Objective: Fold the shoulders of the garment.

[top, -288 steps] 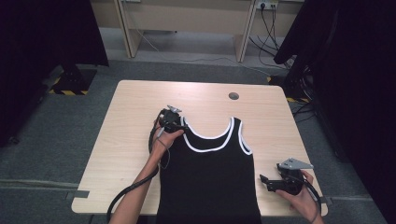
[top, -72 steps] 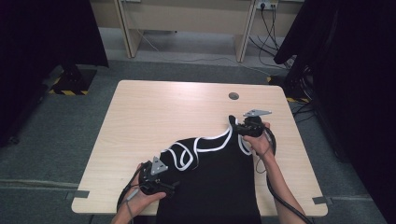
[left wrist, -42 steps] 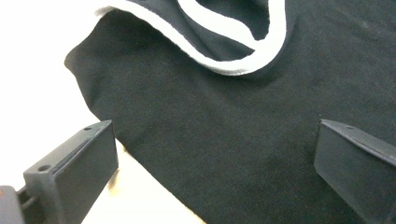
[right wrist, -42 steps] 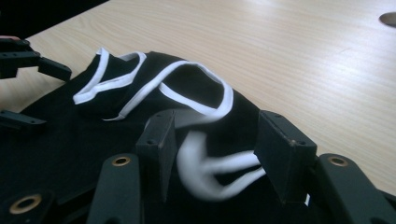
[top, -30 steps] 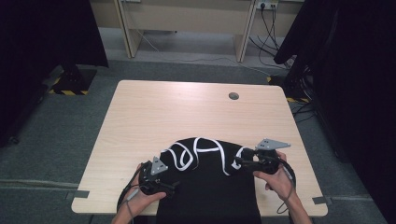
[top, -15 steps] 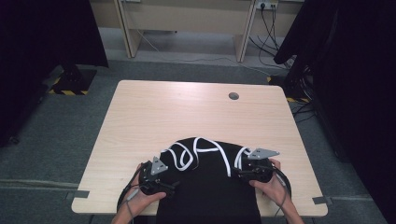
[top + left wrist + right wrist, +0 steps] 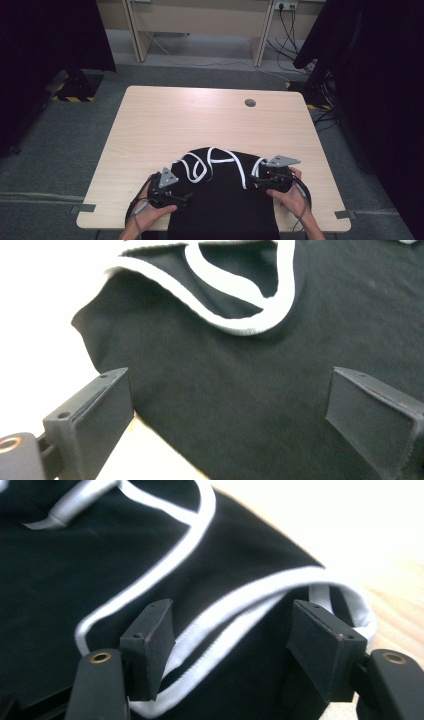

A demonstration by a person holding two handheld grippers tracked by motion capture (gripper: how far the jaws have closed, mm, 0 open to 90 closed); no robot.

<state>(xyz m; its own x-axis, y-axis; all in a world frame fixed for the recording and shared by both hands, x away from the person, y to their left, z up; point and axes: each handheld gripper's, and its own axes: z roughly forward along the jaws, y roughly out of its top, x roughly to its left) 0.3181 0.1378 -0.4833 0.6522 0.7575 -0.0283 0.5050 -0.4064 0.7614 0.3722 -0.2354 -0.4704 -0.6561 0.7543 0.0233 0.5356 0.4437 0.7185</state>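
- Lying on the near half of the wooden table [image 7: 150, 125], the black tank top [image 7: 220, 200] has its white-trimmed upper part folded back toward the person, and its lower end hangs over the near edge.
- The white trim [image 7: 215, 160] loops across the top of the fold.
- The left gripper [image 7: 172, 196] sits at the fold's left corner; in the left gripper view its jaws stand wide apart over flat black cloth [image 7: 240, 400], with nothing pinched.
- The right gripper [image 7: 256, 181] sits at the fold's right corner, beside the trimmed armhole.
- In the right gripper view its jaws have just been opening; a white-edged strap [image 7: 235, 615] lies between them, with the left pad at its edge and the right pad clear of it.
- Both hands rest near the table's front edge, well apart from each other.
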